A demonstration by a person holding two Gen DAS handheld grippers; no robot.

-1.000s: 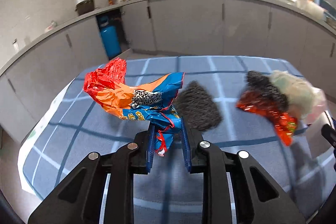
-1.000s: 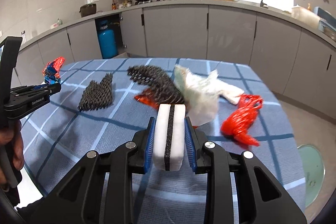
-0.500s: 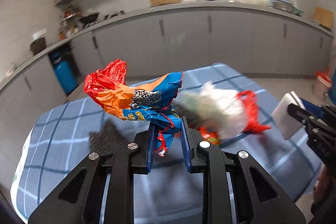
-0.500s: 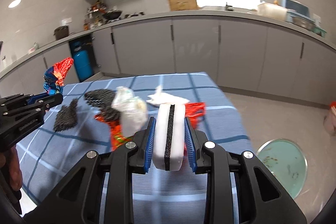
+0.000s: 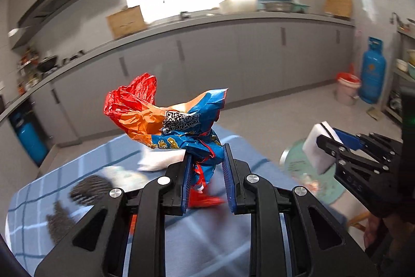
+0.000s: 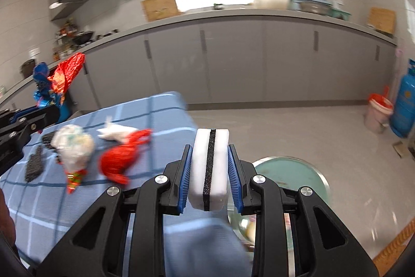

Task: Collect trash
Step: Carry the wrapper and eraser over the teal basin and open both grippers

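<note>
Here, left tool clamps a crumpled snack wrapper above the counter; right tool clamps a white sponge past the counter's edge, over a green bin.

- Snack wrapper: crinkled glossy foil-like plastic.
- Sponge: matt white foam with a rough black core.
- Table: blue checked cloth cover.
- Right gripper: matt black plastic, ribbed blue pads.
</note>
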